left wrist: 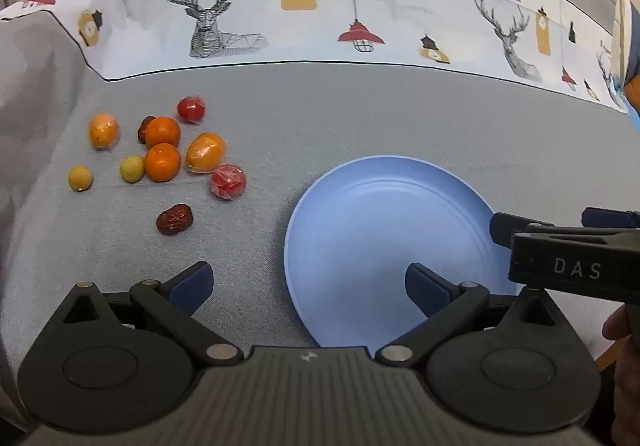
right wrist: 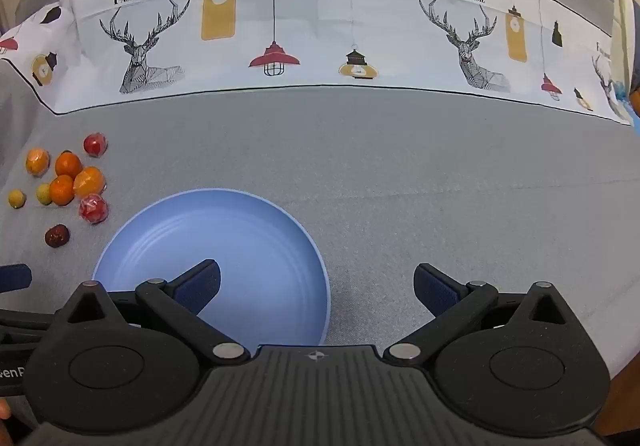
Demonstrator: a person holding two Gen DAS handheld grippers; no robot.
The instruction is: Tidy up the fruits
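- At the far left of the grey tablecloth (left wrist: pixel 360 117) lies a loose cluster of small fruit, none of it on the plate.
- Leftmost sit two small yellow-green fruits (left wrist: pixel 80 177), apart from each other, with a wrapped orange fruit (left wrist: pixel 103 130) behind them.
- In the middle of the cluster two bare oranges (left wrist: pixel 162 161) touch, one behind the other; a dark red date (left wrist: pixel 145 127) peeks out just behind the rear one.
- A wrapped red fruit (left wrist: pixel 191 109) sits at the back of the group, a second wrapped orange fruit (left wrist: pixel 205 151) is just right of the oranges, and another wrapped red fruit (left wrist: pixel 227 181) lies near its front.
- A second wrinkled date (left wrist: pixel 175 219) lies alone, nearest the camera.
- The left gripper (left wrist: pixel 308 282) hangs over the cloth with its jaws spread wide and nothing between them — its right finger is over the plate's near edge.
- Right of the fruit stands the blue plate (left wrist: pixel 384 205), holding no fruit.
- The right gripper (right wrist: pixel 316 282) is likewise spread wide and grasps nothing — its left finger is over the plate, its right over bare cloth.
- Along the back runs a white printed band (right wrist: pixel 320 25) with deer heads, hanging lamps and the words "Fashion Home".
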